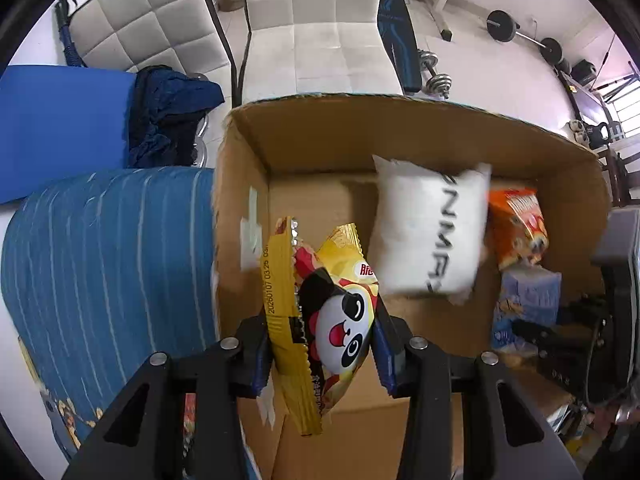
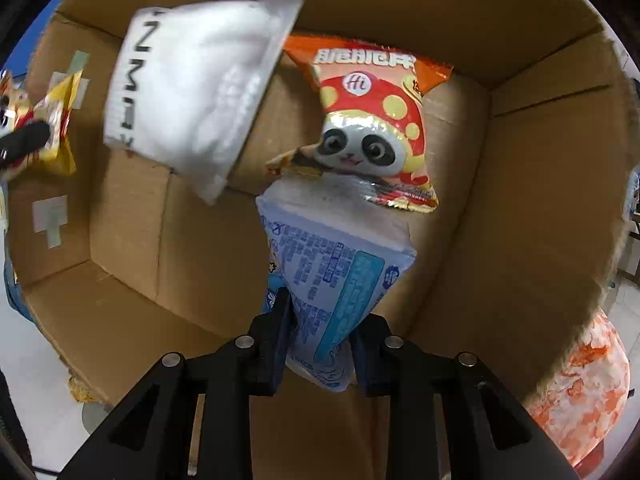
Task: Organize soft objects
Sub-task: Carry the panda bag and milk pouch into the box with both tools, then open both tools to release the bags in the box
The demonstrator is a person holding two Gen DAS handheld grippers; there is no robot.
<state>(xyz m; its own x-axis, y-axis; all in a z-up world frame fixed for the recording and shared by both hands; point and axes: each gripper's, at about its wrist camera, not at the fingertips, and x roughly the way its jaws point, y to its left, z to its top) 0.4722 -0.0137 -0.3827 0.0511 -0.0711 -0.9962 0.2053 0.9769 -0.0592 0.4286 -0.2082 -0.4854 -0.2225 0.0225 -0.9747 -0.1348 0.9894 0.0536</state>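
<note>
My left gripper [image 1: 320, 354] is shut on a yellow panda snack bag [image 1: 328, 320] and holds it over the near left part of an open cardboard box [image 1: 400, 128]. My right gripper [image 2: 320, 344] is shut on a pale blue packet [image 2: 336, 276] inside the same box [image 2: 520, 200]. A white pouch with black letters [image 1: 428, 228] lies on the box floor, also in the right wrist view [image 2: 192, 92]. An orange panda snack bag [image 2: 376, 128] lies beyond the blue packet, also in the left wrist view [image 1: 516, 228]. The yellow bag shows at the left of the right wrist view [image 2: 52, 128].
A blue striped cushion [image 1: 108, 272] lies left of the box, with a dark blue cloth [image 1: 168, 116] behind it. White quilted chairs [image 1: 312, 28] stand beyond the box. An orange-and-white soft object [image 2: 580, 392] sits outside the box's right wall. Weights [image 1: 436, 76] lie on the floor.
</note>
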